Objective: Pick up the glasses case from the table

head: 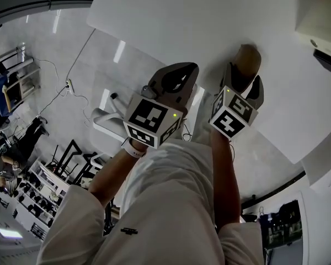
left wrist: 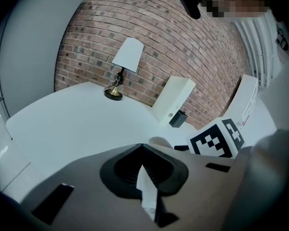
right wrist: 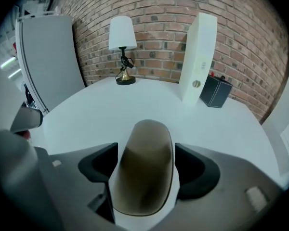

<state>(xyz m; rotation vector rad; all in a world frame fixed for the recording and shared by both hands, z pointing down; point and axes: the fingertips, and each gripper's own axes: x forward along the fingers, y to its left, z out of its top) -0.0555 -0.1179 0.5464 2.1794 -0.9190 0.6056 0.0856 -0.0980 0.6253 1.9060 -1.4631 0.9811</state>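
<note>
The glasses case [head: 247, 59] is a tan-brown oblong lying on the white table [head: 182, 15]. My right gripper [head: 245, 75] points steeply down over it and is open, with a jaw on each side. In the right gripper view the case [right wrist: 147, 167] fills the gap of that gripper [right wrist: 146, 146], with thin slivers of white table between it and the dark pads [right wrist: 98, 165]. My left gripper [head: 182, 73] hovers to the left of the case by the table's near edge, shut and empty. In the left gripper view its tips [left wrist: 142, 146] meet; the case's rounded end [left wrist: 159, 141] shows just beyond.
At the back of the table stand a small lamp with a white shade [right wrist: 123, 37], a tall white box [right wrist: 198, 57] and a small dark box [right wrist: 216, 91], against a brick wall. The table's near edge runs by the left gripper; the floor beyond holds cables and racks [head: 22, 148].
</note>
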